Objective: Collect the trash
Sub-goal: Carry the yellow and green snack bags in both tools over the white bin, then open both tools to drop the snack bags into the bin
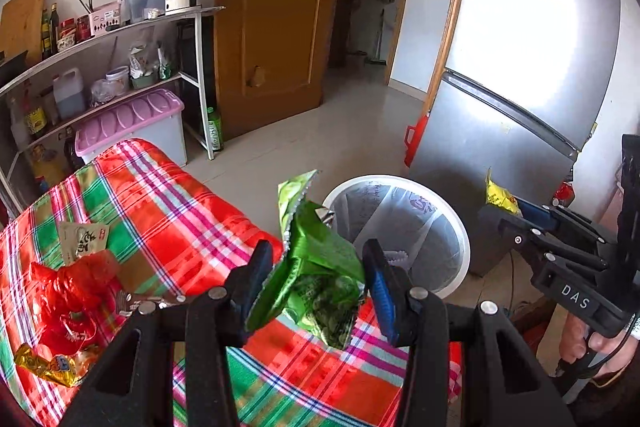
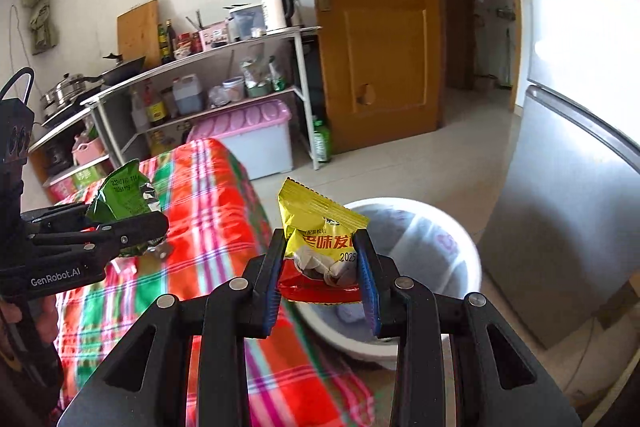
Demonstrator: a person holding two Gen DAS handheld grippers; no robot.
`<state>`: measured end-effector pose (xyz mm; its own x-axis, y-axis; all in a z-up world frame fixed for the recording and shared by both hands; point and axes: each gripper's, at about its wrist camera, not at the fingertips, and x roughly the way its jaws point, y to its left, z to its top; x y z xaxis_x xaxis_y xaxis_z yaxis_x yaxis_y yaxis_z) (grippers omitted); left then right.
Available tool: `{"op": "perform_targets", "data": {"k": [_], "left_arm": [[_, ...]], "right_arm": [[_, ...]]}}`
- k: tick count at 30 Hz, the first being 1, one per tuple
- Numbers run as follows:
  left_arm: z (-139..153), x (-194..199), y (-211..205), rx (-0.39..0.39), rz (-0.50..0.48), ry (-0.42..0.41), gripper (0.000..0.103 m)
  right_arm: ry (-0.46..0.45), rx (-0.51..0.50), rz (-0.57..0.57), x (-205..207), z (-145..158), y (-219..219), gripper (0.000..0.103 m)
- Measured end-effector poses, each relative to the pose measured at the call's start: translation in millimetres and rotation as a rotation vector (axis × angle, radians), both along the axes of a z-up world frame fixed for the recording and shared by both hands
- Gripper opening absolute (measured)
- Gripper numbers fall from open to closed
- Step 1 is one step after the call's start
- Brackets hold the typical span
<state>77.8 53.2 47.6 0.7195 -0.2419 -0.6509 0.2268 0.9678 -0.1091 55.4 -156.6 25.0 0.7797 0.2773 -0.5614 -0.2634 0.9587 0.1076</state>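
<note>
My left gripper (image 1: 316, 267) is shut on a crumpled green snack bag (image 1: 316, 275), held over the edge of the plaid-covered table (image 1: 168, 211), just short of the white bin (image 1: 404, 223). My right gripper (image 2: 322, 263) is shut on a yellow and red snack packet (image 2: 320, 239), held above the near rim of the white bin (image 2: 416, 247). The green bag also shows in the right wrist view (image 2: 124, 199), in the left gripper (image 2: 120, 231). More trash lies on the table: a red plastic bag (image 1: 72, 291), a gold wrapper (image 1: 52, 367) and a beige packet (image 1: 82, 239).
A silver fridge (image 1: 500, 107) stands right behind the bin. A metal shelf (image 1: 100, 67) with bottles, a kettle and a pink-lidded box (image 1: 132, 127) stands beyond the table. A brown door (image 1: 276, 19) is open onto a hallway.
</note>
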Motion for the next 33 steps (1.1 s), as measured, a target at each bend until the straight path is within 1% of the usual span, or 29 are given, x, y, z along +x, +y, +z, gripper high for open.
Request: {"op": "perform_targets", "data": {"k": [2,5,9,17,20,23,26,33], "left_arm": [[-0.5,8.3,-9.0,0.003,-0.001,0.008,0.048],[-1.1,20.2,-24.6,0.021,-0.015,-0.003,0.049],[-11.5,40.3,-42.2,0.019,-0.026,0.033,0.049],[-38.5,61.6,-67.6,0.027,-0.039,0.098,0.049],[-46.6,64.7,-74.6,0.039,-0.045,0.107,0.049],[-56.4,72.2,-78.9,0.029,-0.047,0.144,0.049],[-60.0,74.1,-83.8,0.035,-0.053,0.144,0.049],[-70.2,82.7,-86.7,0.040,-0.048,0.173,0.049]], "right_arm": [[0.000,-0.007,-0.020,5.9,0.8,-7.9,0.034],[0.013,-0.018,-0.054,15.9,-1.0,-20.8,0.034],[0.041,-0.036,-0.067,27.2,-8.5,-29.8,0.034],[0.140,-0.083,-0.085,47.8,-45.6,-40.5,0.034],[0.177,-0.088,-0.094,54.1,-59.2,-46.4,0.034],[0.207,-0.097,-0.105,62.4,-71.2,-51.6,0.034],[0.233,-0.101,-0.118,69.9,-81.5,-56.4,0.034],[0.279,-0.101,-0.134,81.2,-100.1,-62.4,0.035]]}}
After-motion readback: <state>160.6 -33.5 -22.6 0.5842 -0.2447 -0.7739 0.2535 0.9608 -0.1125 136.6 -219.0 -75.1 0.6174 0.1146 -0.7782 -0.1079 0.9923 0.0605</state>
